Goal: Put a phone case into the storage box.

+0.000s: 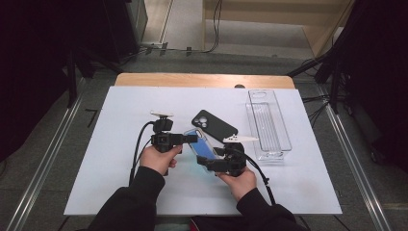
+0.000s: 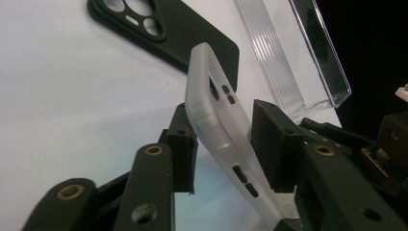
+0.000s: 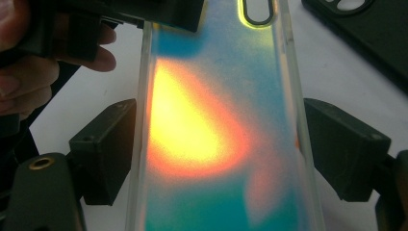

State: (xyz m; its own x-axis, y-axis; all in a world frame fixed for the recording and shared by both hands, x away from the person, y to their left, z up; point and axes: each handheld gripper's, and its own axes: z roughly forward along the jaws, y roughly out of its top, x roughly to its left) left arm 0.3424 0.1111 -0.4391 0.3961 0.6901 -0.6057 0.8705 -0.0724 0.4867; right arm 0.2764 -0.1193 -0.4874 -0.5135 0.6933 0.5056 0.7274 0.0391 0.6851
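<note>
An iridescent translucent phone case (image 1: 201, 147) is held above the white table between both hands. My left gripper (image 1: 192, 138) grips its far end. In the left gripper view the frosted case (image 2: 216, 110) runs slanted between the pads (image 2: 185, 144), which touch both its faces, so my left gripper (image 2: 223, 144) is shut on it. My right gripper (image 1: 208, 162) holds the near end. In the right gripper view the case (image 3: 216, 96) glows orange and teal, and my right gripper (image 3: 219, 154) has a pad against each long edge.
A black phone case (image 1: 214, 125) (image 2: 183, 33) (image 3: 375, 29) lies flat just beyond the held one. A clear plastic tray (image 1: 251, 120) (image 2: 288, 53) stands at the right. The white sheet (image 1: 120, 159) covers the table, with a wooden edge at the back.
</note>
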